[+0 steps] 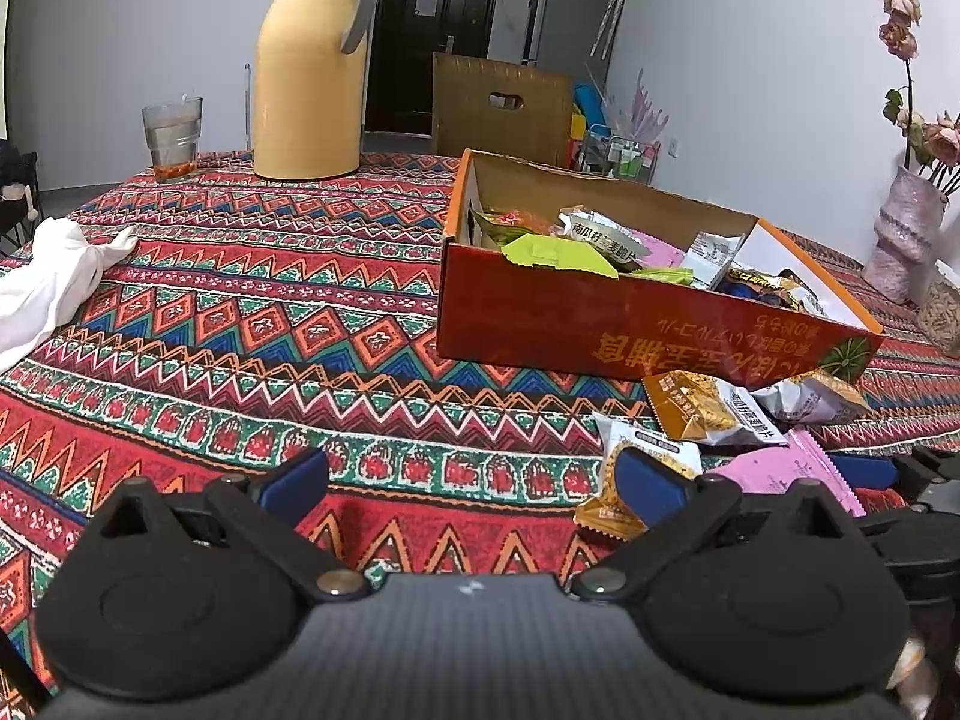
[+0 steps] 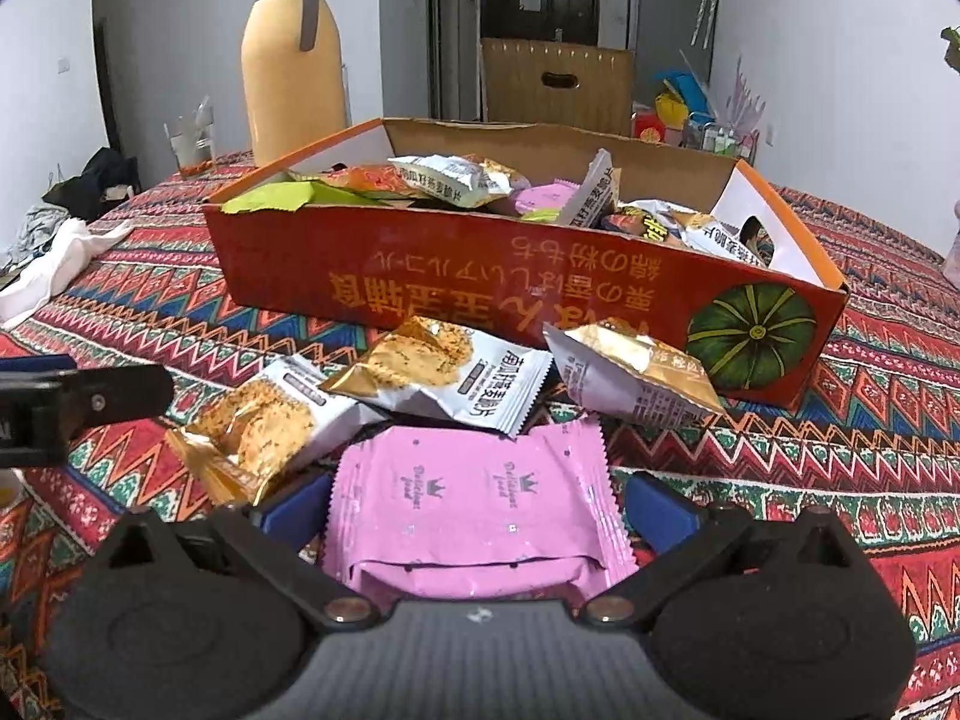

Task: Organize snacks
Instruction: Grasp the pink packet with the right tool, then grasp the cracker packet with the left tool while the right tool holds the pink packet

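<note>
An open orange cardboard box [image 1: 630, 324] [image 2: 480, 276] holds several snack packets. Loose packets lie on the tablecloth in front of it: a pink packet [image 2: 474, 498] [image 1: 780, 468] and three white-and-gold cracker packets [image 2: 444, 372] [image 1: 702, 408]. My right gripper [image 2: 480, 504] is open, its blue fingers on either side of the pink packet, which lies between them. My left gripper [image 1: 474, 480] is open and empty over the cloth, its right finger beside a cracker packet [image 1: 636, 480]. The left gripper's tip shows in the right wrist view [image 2: 90, 396].
A yellow thermos [image 1: 312, 72] and a glass [image 1: 173, 135] stand at the table's far side. A white cloth [image 1: 48, 282] lies at the left. A pink vase with flowers [image 1: 906, 240] stands at the right. A cardboard box [image 2: 555, 81] stands behind the table.
</note>
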